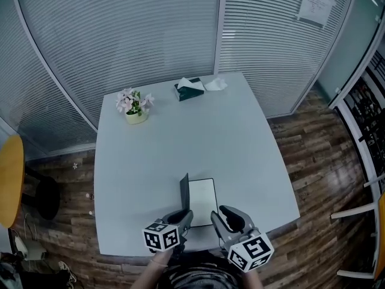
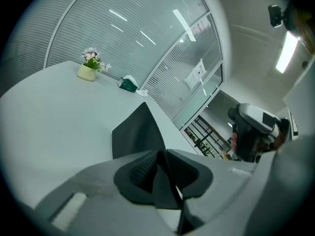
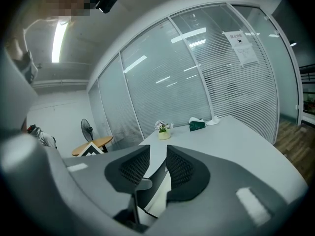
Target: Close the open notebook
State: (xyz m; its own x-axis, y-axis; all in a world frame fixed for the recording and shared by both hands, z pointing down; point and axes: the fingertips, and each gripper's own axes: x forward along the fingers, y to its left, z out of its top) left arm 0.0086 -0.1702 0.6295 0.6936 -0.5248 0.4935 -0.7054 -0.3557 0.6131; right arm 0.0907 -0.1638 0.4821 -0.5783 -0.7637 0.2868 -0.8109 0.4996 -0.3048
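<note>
Left tool [image 2: 165,154]: clamped on the dark cover [image 1: 184,191], which stands upright.
Right tool [image 3: 158,161]: jaws slightly apart, gripping nothing, at the notebook's near right edge.
Notebook [image 1: 203,201]: by the bench's near edge, white page lying flat.
Bench [image 1: 180,143]: pale; flower pot [image 1: 136,107] and green tissue box [image 1: 189,90] on the far side, well apart from the notebook.
Room: wooden floor [image 1: 313,155], glass walls with blinds [image 1: 120,35], yellow round table [image 1: 9,179] at left.

Open notebook [image 1: 203,201], white page flat, dark left cover standing upright.

The left hand-held gripper [image 1: 186,217] covers the notebook's [image 1: 203,200] near corner (wall notice [image 1: 317,2] print unreadable).
</note>
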